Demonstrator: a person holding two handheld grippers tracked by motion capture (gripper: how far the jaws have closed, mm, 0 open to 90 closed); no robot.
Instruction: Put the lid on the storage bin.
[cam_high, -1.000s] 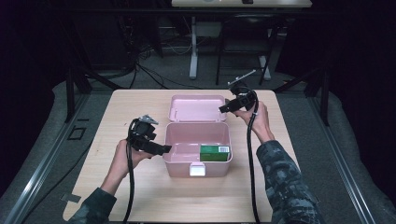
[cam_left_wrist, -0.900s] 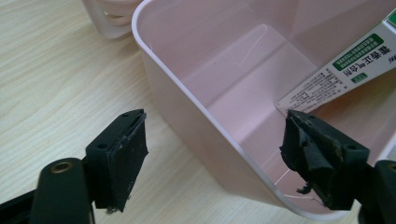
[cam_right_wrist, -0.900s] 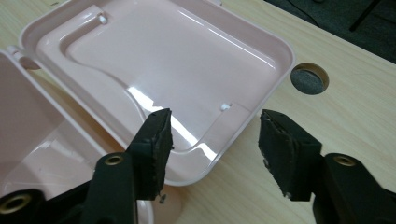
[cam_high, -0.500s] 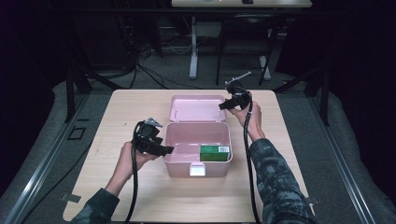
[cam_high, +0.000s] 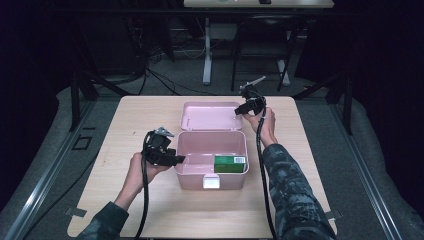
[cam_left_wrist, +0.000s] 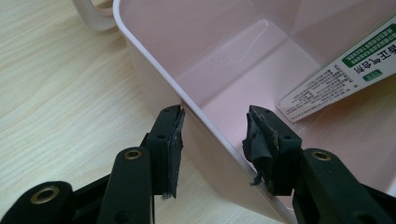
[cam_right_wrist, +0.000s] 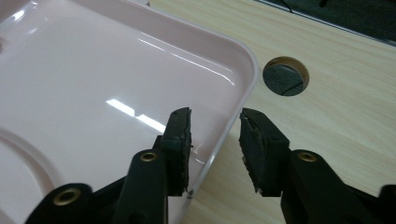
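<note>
The pink box (cam_high: 212, 165) sits mid-bench. The left tongs (cam_left_wrist: 215, 135), closing, straddle its left wall, one pad touching. The right tongs (cam_right_wrist: 215, 140), also closing, straddle the open lid (cam_right_wrist: 93, 79) rim, gaps remaining.

A pale wooden bench (cam_high: 125, 125) carries an open pink box (cam_high: 192, 177) at its middle. Its lid (cam_high: 210, 114) lies flat on the far side.

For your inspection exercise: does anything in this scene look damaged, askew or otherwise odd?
Yes: the pads on the left tongs are frayed and peeling, with ragged edges. The green carton lies neatly in the pink box, whose lid lies open behind; nothing spilled.
</note>
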